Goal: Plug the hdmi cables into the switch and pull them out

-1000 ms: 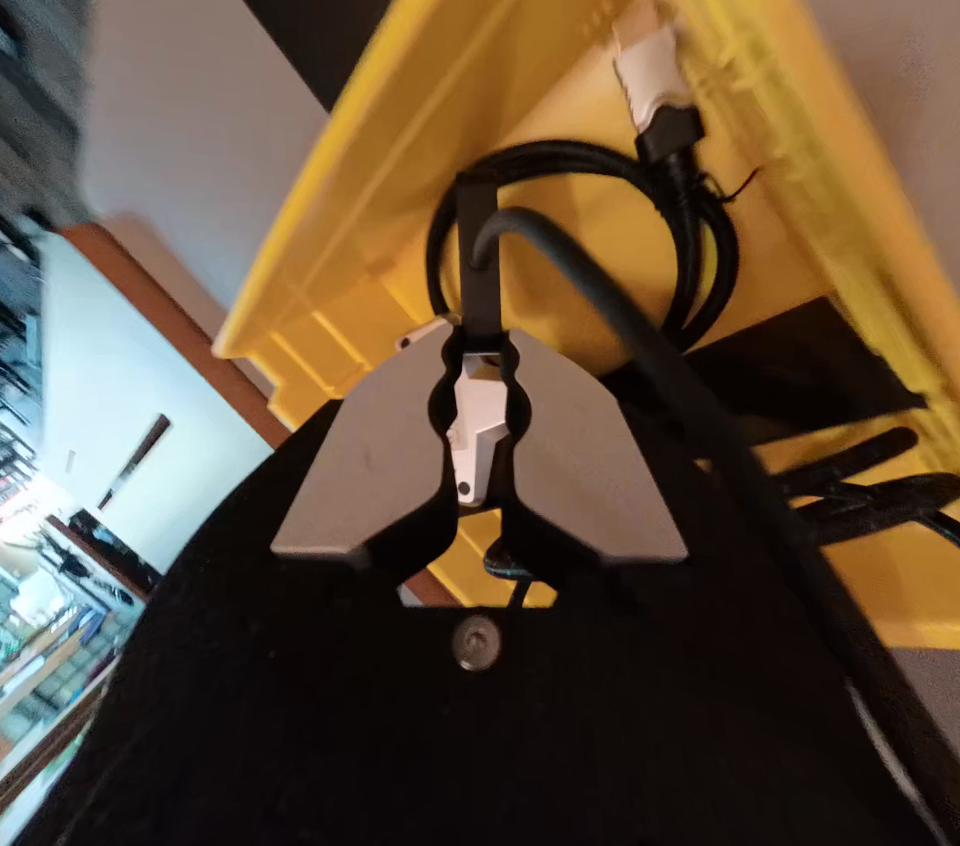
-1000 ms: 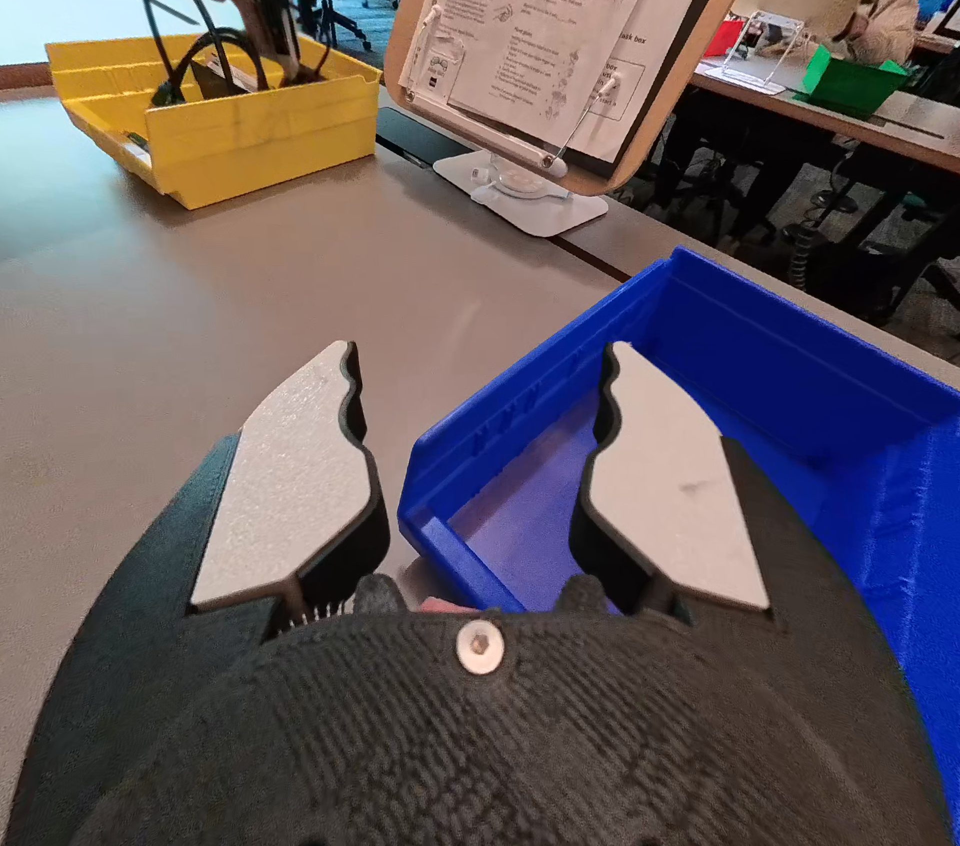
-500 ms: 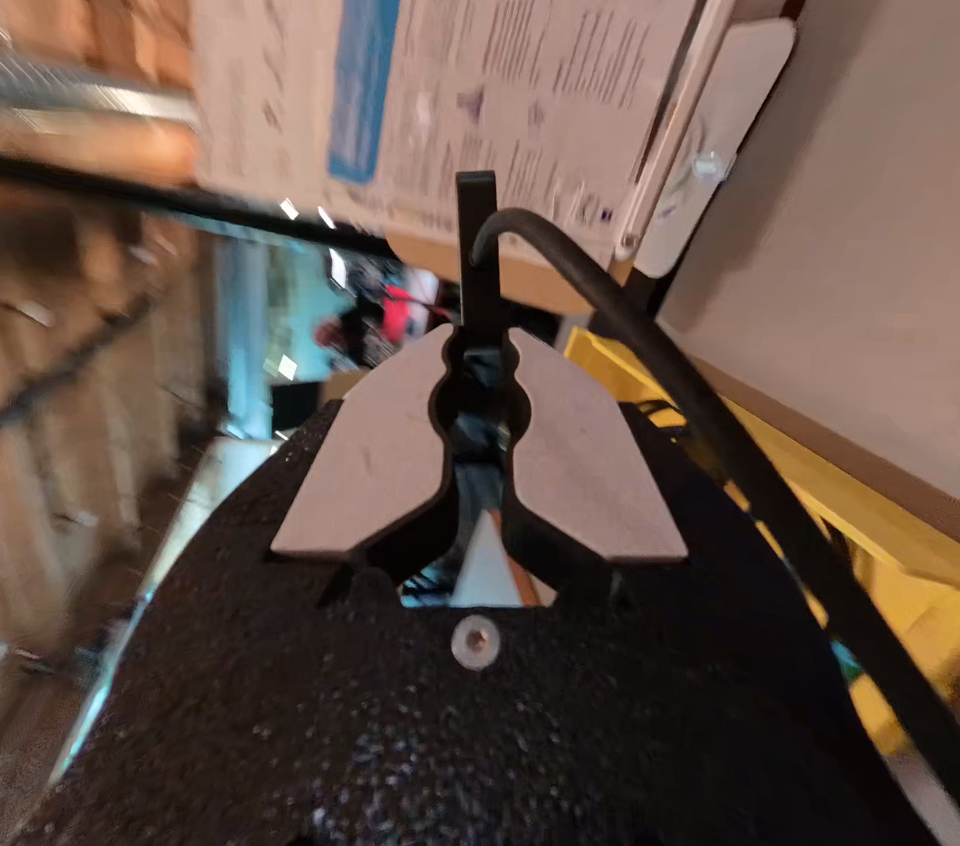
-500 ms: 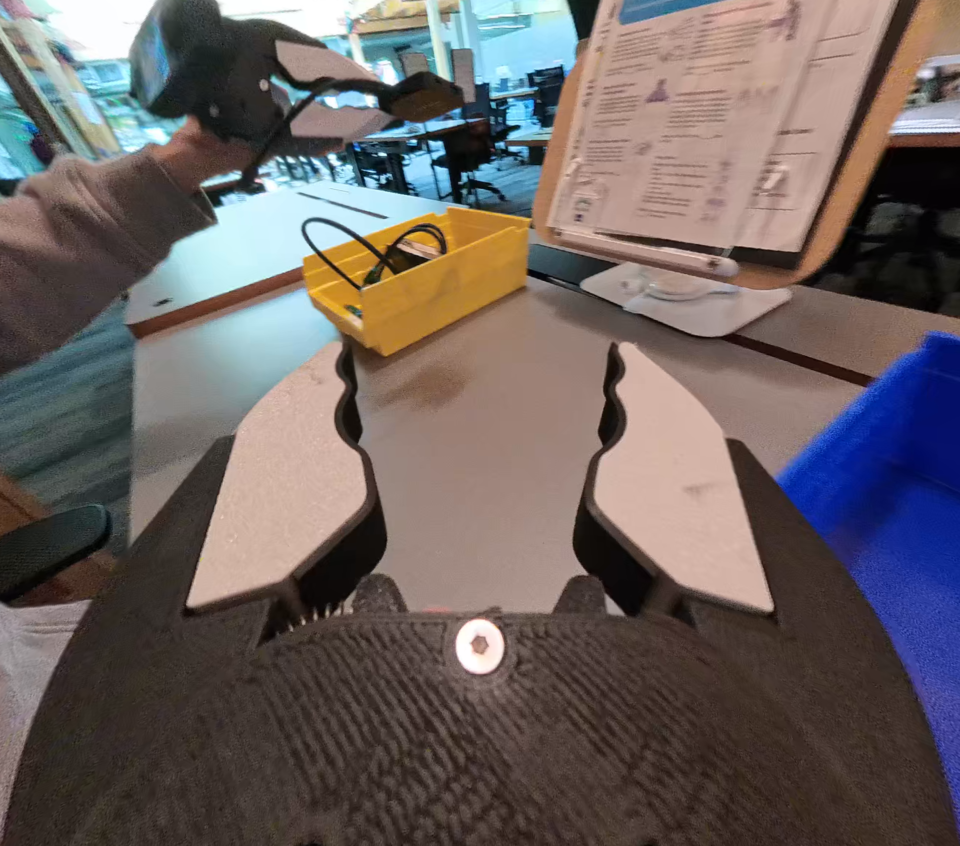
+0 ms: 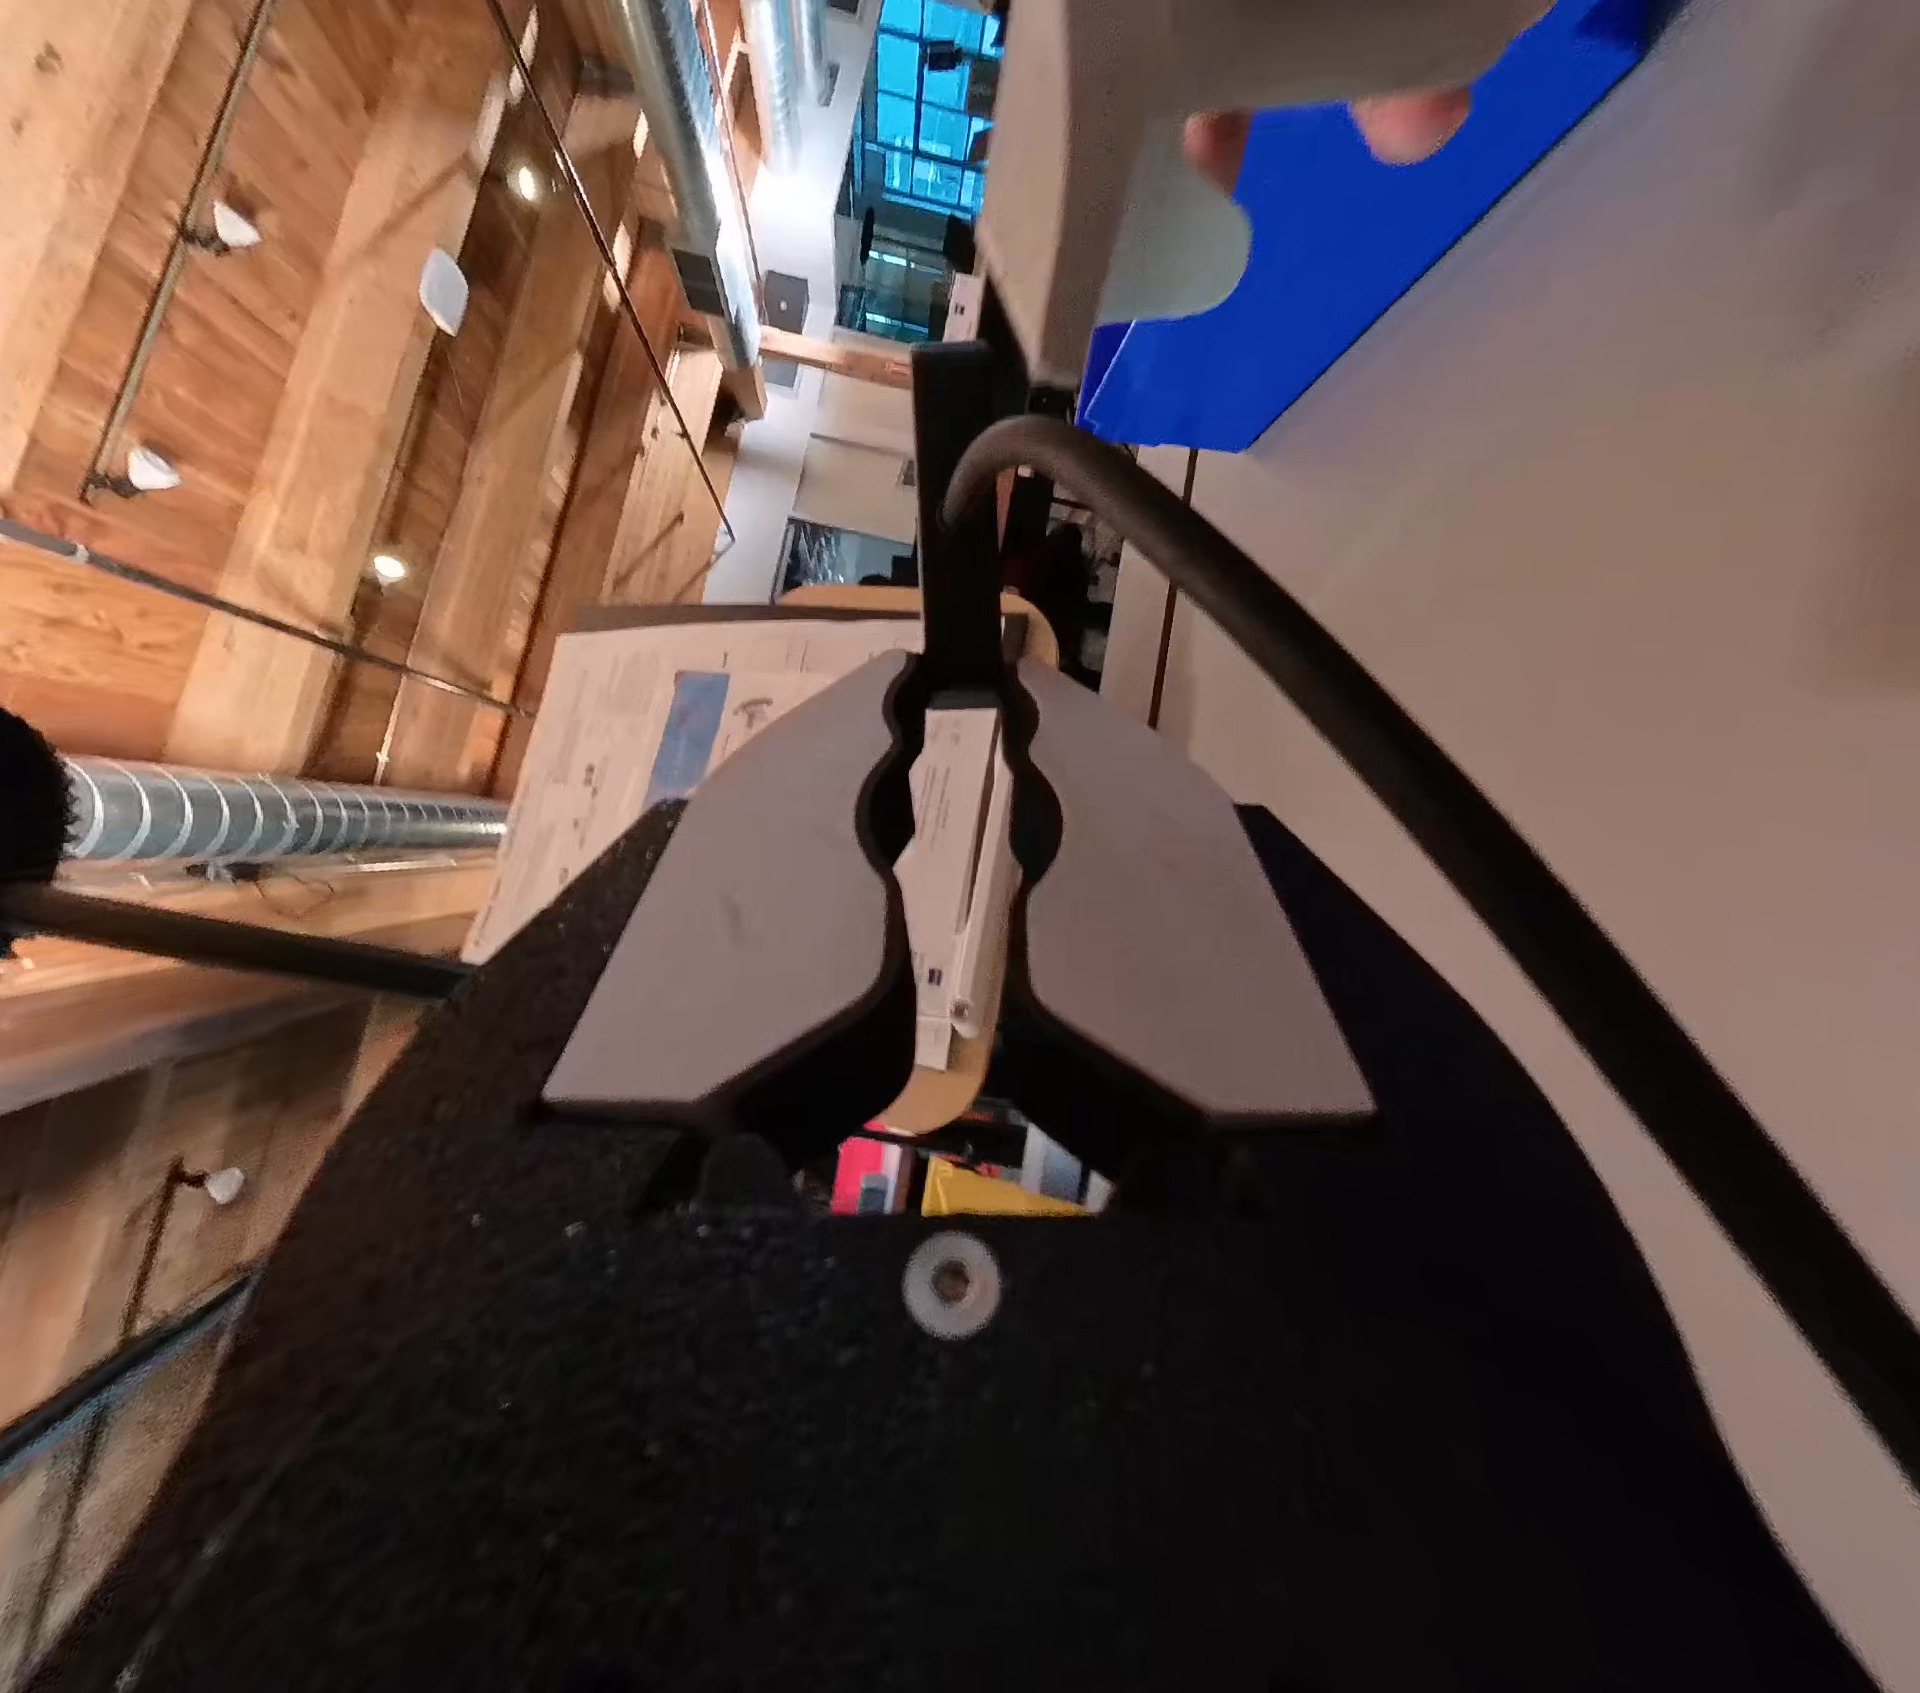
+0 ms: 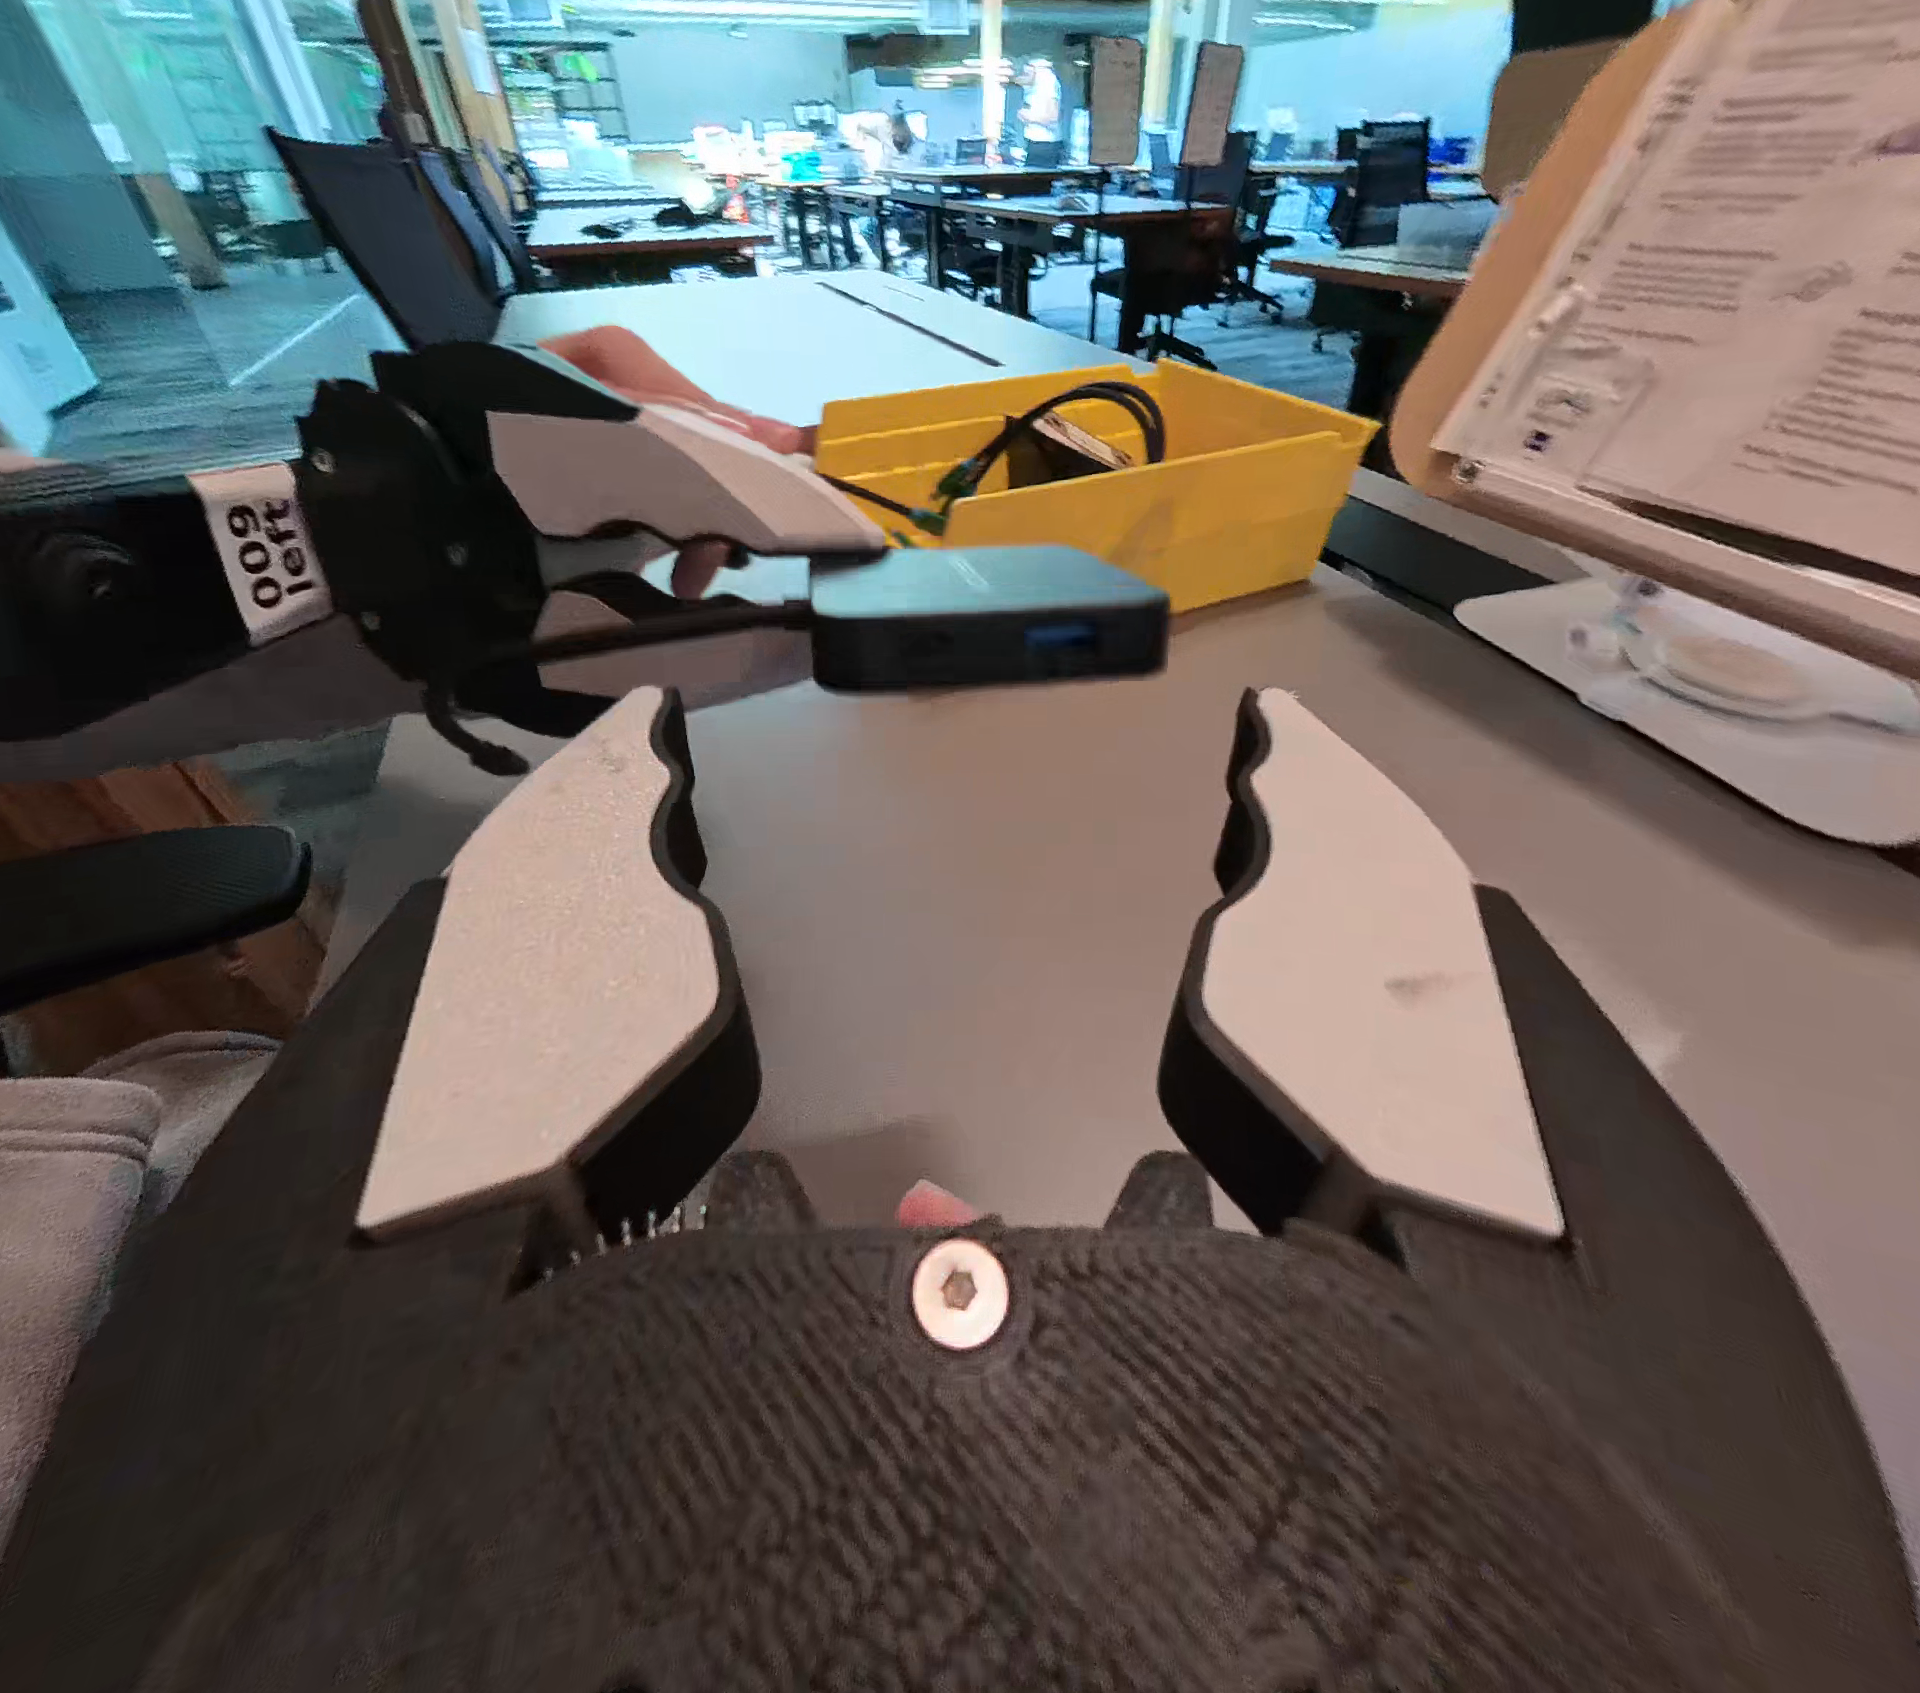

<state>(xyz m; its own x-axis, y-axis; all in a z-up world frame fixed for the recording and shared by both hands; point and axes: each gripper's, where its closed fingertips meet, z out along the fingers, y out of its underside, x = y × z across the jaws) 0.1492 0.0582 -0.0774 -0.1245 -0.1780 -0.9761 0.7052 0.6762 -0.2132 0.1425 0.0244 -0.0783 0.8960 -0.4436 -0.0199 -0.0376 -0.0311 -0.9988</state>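
My left gripper (image 5: 956,693) is shut on the black switch (image 5: 954,500), which I see edge-on with its black lead (image 5: 1351,770) curving off to the lower right. In the right wrist view the left gripper (image 6: 821,563) holds the switch (image 6: 987,615) level above the table, ports facing my right gripper (image 6: 961,729). The right gripper is open and empty, just short of the switch. Black HDMI cables (image 6: 1049,422) lie coiled in the yellow bin (image 6: 1143,500) behind it.
A tilted document stand (image 6: 1714,241) with printed sheets stands at the right on a white base (image 6: 1714,687). A blue bin (image 5: 1351,272) shows beyond the switch in the left wrist view. The grey table (image 6: 987,916) lies under both grippers. A chair armrest (image 6: 135,895) is at left.
My left gripper lifted the switch out of the yellow bin and carried it in front of the right gripper. The right gripper swung from the blue bin towards the yellow bin, still open.
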